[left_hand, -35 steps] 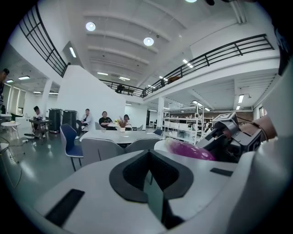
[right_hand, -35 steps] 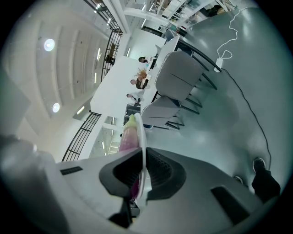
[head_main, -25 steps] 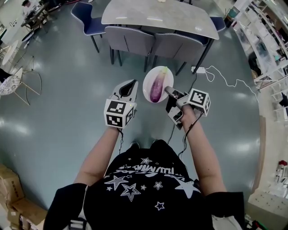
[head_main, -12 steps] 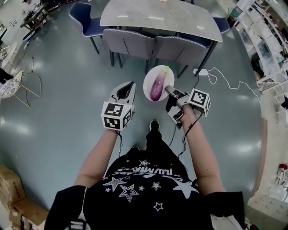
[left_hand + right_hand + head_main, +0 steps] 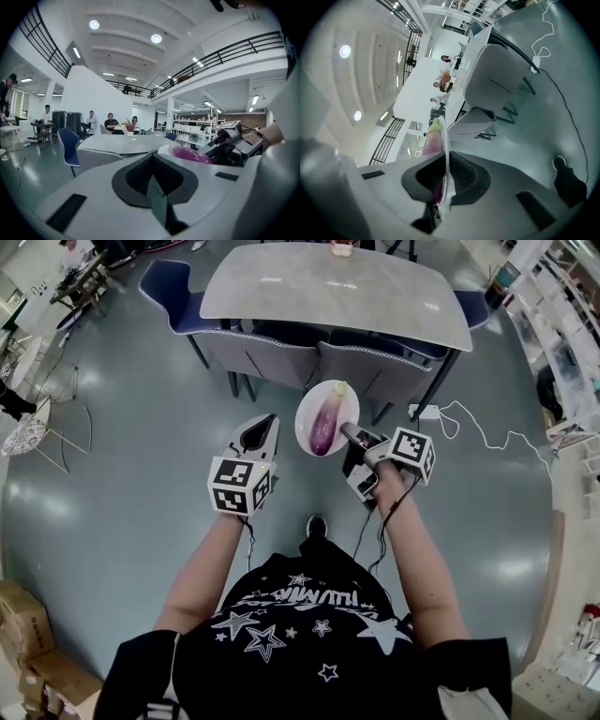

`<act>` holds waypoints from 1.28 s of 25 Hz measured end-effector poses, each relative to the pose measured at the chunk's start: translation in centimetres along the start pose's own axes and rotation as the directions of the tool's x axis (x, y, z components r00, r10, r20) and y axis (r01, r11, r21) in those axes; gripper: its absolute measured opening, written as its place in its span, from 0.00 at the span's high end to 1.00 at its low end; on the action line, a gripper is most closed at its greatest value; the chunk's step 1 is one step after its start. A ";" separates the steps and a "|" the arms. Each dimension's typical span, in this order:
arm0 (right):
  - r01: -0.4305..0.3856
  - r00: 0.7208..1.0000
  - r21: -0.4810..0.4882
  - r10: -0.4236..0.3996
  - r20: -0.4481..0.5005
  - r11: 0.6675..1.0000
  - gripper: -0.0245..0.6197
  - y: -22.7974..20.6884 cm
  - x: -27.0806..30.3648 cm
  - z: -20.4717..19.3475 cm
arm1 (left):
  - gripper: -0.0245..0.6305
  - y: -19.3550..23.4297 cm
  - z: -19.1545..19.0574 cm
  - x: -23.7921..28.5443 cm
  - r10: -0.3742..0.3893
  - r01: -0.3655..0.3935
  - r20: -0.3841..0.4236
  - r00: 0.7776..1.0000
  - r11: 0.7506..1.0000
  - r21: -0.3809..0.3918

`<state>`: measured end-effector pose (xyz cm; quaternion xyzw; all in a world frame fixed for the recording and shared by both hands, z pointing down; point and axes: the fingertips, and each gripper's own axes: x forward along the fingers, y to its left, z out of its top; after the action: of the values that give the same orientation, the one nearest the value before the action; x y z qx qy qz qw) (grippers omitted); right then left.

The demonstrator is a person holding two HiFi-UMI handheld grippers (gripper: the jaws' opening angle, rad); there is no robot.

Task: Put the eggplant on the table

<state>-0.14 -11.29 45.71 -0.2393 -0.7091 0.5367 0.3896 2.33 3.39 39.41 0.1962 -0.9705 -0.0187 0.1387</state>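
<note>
On a white plate (image 5: 305, 414) carried in the air, the eggplant (image 5: 322, 427) lies lengthwise, purple with its pale green end pointing toward the bench (image 5: 328, 292). The right hand-held gripper (image 5: 352, 435) pinches the plate's near right rim, jaws closed on the thin edge; the eggplant rests just beyond them, not in the jaws. From the head view the plate's far rim overlaps the backs of two grey chairs (image 5: 272, 351) pushed in along the bench's near edge, which bar the straight way to the top. A blue chair (image 5: 167, 289) stands at the bench's left end. Wide floor (image 5: 112, 474) lies open to the left. To the right a white cable (image 5: 469, 423) trails across the floor from beside the bench leg.

Compared with a second ago, the bench shows fuller and nearer, the plate has closed on the chair backs, and one foot (image 5: 317, 524) has stepped forward between the arms.

Both forearms reach forward, side by side. The left hand-held gripper (image 5: 261, 429) hangs just left of the plate, apart from it, jaws pressed together on nothing. The right wrist is turned so its marker cube faces up and right.
</note>
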 end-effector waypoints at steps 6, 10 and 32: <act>-0.028 0.998 -0.064 0.023 -0.063 0.998 0.93 -3.9 -14.1 -17.1 | 0.95 -11.1 -8.5 -19.7 0.074 -0.074 0.026 0.997 0.997 -0.006; -0.042 0.996 -0.070 0.036 -0.086 0.997 0.93 -3.5 -13.1 -15.6 | 0.95 -11.1 -8.0 -18.6 0.091 -0.090 0.030 0.995 0.996 -0.006; -0.025 1.000 -0.041 0.024 -0.013 0.999 0.93 -0.5 -2.4 -3.2 | 0.95 -1.9 -2.4 -3.7 0.022 -0.021 0.040 0.999 0.999 -0.029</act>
<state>3.89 -11.43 45.89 -0.2593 -0.7146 0.5252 0.3824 6.97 3.14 40.57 0.1834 -0.9748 -0.0352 0.1218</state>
